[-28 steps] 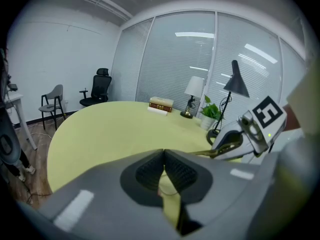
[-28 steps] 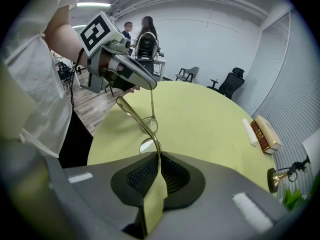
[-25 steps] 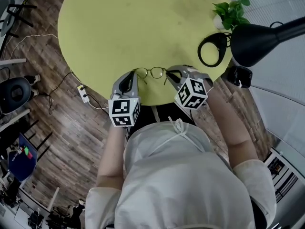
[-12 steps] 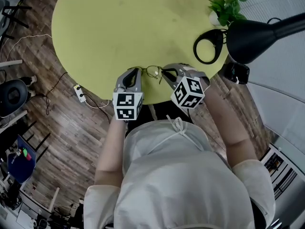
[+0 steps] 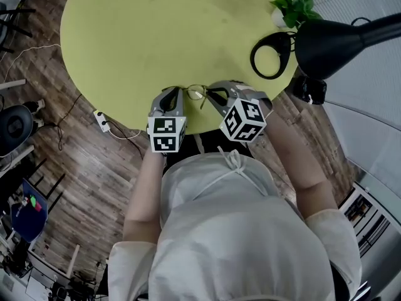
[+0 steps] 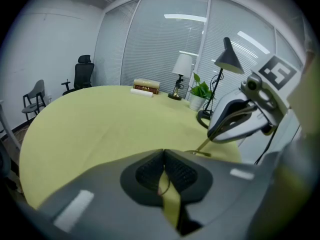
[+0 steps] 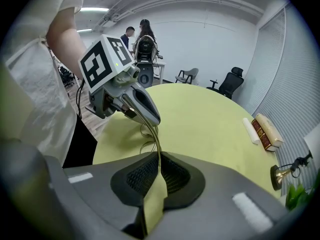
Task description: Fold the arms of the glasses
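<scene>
Thin gold-rimmed glasses (image 5: 197,93) hang between my two grippers over the near edge of the round yellow-green table (image 5: 138,36). My left gripper (image 5: 173,96) is shut on the glasses' left end; in the left gripper view a thin wire (image 6: 165,180) runs between its closed pads. My right gripper (image 5: 215,93) is shut on the other arm, a gold wire (image 7: 156,143) that rises out of its closed pads toward the left gripper (image 7: 134,100). The lenses (image 7: 146,132) hang just under the left gripper's tip. In the left gripper view the right gripper (image 6: 234,125) holds the gold arm (image 6: 202,147).
A black desk lamp (image 5: 341,37) leans over the table's right side, its ring base (image 5: 270,54) beside a potted plant (image 5: 296,5). Books (image 7: 264,129) and a small brass lamp (image 7: 283,174) stand at the far edge. A power strip (image 5: 101,120) lies on the wood floor.
The left gripper has sunk a little and closed in toward the right gripper, so the glasses span a shorter gap. The right gripper has kept still.
</scene>
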`<move>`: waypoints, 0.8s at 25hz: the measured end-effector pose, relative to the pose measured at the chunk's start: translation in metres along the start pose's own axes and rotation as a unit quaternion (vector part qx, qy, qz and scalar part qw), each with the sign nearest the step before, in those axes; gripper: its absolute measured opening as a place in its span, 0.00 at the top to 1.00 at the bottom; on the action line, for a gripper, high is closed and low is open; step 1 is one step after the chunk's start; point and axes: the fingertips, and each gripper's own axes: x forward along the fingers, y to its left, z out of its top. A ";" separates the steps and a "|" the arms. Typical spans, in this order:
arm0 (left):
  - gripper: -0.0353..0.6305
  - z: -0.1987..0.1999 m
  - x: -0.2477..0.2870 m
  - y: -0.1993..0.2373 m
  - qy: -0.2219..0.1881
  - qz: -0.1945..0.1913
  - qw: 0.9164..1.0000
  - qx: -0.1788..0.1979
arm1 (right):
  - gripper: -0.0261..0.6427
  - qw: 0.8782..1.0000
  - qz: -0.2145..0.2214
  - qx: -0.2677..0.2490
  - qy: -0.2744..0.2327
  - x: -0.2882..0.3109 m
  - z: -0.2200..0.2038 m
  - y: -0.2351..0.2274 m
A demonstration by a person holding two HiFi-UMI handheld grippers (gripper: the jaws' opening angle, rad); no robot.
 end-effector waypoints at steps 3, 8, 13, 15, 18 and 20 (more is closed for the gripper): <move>0.94 -0.003 0.005 0.000 0.006 0.002 1.000 0.001 | 0.94 1.000 0.002 0.001 -0.001 0.000 0.000 0.001; 0.94 -0.009 0.012 -0.003 0.017 0.002 1.000 0.004 | 0.94 1.000 0.007 0.000 0.001 0.000 -0.003 0.002; 0.94 -0.008 0.012 -0.003 0.017 0.003 1.000 0.004 | 0.94 1.000 0.008 -0.002 0.001 0.000 -0.003 0.005; 0.94 -0.008 0.009 -0.004 0.017 0.003 1.000 0.005 | 0.94 1.000 0.008 -0.005 0.003 0.000 -0.004 0.006; 0.94 -0.003 0.002 -0.003 0.010 0.004 1.000 0.004 | 0.94 1.000 0.008 -0.008 0.006 0.000 -0.005 0.006; 0.94 -0.001 -0.006 -0.001 0.003 0.006 1.000 0.000 | 0.94 1.000 0.007 -0.011 0.007 0.000 -0.005 0.006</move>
